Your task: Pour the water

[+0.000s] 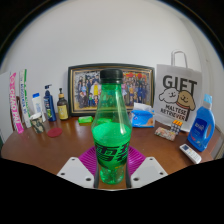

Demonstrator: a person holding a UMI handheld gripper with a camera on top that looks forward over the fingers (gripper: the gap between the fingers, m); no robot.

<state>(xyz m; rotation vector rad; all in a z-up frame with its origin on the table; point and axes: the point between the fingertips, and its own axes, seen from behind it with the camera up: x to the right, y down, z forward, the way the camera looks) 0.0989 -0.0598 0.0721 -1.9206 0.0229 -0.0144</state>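
Observation:
A green plastic bottle with a black cap stands upright between my fingers, close in front of the camera. My gripper is shut on the bottle's lower body; both fingers press on its sides, and the magenta pads show on either side. The bottle's base is hidden below the fingers, so I cannot tell whether it rests on the wooden table or is lifted. No cup or glass is in sight.
Behind the bottle is a framed picture against the wall. A white GIFT bag and a blue spray bottle stand to the right. Small bottles and tubes stand to the left. A white remote lies at the right.

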